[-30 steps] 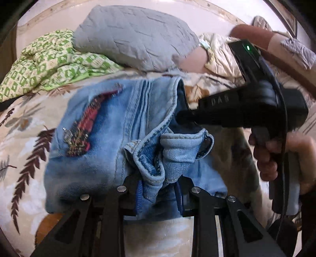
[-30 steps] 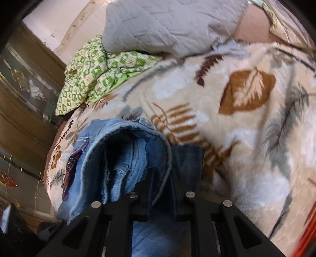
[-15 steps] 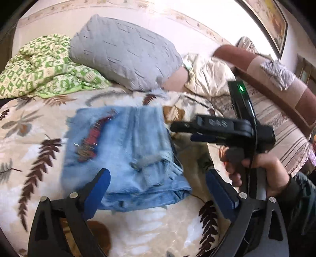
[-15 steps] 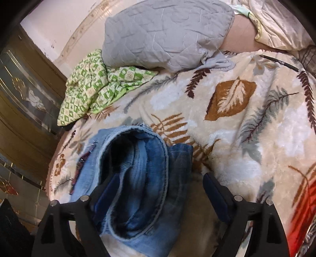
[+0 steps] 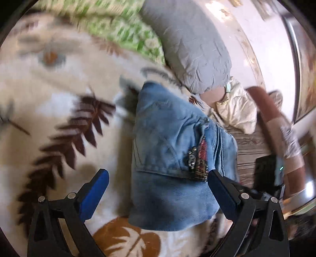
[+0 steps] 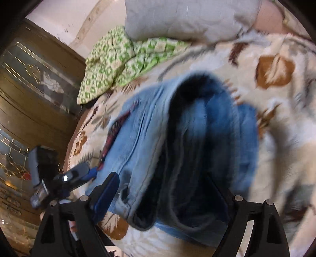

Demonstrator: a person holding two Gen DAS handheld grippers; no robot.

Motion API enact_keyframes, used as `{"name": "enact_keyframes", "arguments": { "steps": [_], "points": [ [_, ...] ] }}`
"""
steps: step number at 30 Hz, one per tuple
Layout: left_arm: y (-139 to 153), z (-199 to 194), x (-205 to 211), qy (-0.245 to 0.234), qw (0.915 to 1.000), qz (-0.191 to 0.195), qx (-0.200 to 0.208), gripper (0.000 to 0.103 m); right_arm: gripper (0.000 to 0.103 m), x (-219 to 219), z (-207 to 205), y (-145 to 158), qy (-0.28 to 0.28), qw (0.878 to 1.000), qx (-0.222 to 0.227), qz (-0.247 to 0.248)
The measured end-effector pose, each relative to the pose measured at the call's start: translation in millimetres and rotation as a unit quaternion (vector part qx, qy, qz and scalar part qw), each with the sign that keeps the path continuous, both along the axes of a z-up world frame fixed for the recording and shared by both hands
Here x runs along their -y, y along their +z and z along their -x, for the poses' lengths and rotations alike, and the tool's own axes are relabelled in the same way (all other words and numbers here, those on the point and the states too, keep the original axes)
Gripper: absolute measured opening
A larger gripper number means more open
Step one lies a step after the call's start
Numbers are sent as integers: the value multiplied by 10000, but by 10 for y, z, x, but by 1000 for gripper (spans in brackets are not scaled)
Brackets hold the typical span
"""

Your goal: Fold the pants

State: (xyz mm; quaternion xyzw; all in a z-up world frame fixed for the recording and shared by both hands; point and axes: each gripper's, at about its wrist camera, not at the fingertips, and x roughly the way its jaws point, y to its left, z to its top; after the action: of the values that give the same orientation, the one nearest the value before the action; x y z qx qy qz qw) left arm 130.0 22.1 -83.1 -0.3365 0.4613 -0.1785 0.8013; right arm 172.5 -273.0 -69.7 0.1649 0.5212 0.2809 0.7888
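Left wrist view only: a red beaded patch [image 5: 199, 156] on the denim, a cream cushion [image 5: 235, 110] and a striped sofa seat [image 5: 250, 146] are shown.
Right wrist view only: a wooden cabinet [image 6: 33, 102] with etched glass is seen, and the folded layers are looked into from their open end.
Pants: one pair of blue jeans [image 5: 171, 158], lying folded on the plush leaf-printed blanket [image 5: 59, 94] (a soft, thick bundle).
Pillows: one grey quilted pillow [image 6: 185, 17] and one green checked cloth [image 6: 120, 59] are counted.
Left gripper [image 5: 158, 189]: jaws spread wide, nothing gripped; the jeans' near edge lies between the blue pads.
Right gripper [image 6: 167, 195]: jaws just narrowed a little, yet apart, with the denim between them, not pressed.
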Motion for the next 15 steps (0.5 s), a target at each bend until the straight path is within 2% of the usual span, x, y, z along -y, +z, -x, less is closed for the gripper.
{"name": "enact_keyframes", "arguments": {
  "steps": [1,2,3,4,5,7,9,12,15],
  "points": [
    [-83,-31,27,-108,9996,229,-116,100,69,-21,1,-16,-68,9999,66,86],
    [-131,-49,68,-231,9989,343,-215,100,33,-34,-25,-37,-37,10000,52,48],
    [-156,-61,100,-343,9982,409,-283,100,28,-38,-39,-52,14,9999,-16,-140],
    [-185,-70,147,-471,9974,441,-329,100,26,-36,-26,-34,-18,9999,37,-102],
    [-150,-56,197,-520,9978,356,-222,93,24,-37,-6,8,24,9999,148,-52],
    [-57,-50,261,-652,9974,291,-106,73,22,-26,64,119,77,9994,347,-12],
    [76,-30,322,-772,9969,141,73,65,21,34,149,254,44,9985,546,-73],
    [295,1,525,-1130,9922,-273,447,63,20,177,273,382,-75,9970,750,-199],
    [280,-31,734,-1382,9863,-764,467,65,20,351,338,278,-251,9974,671,-105]
  ]
}}
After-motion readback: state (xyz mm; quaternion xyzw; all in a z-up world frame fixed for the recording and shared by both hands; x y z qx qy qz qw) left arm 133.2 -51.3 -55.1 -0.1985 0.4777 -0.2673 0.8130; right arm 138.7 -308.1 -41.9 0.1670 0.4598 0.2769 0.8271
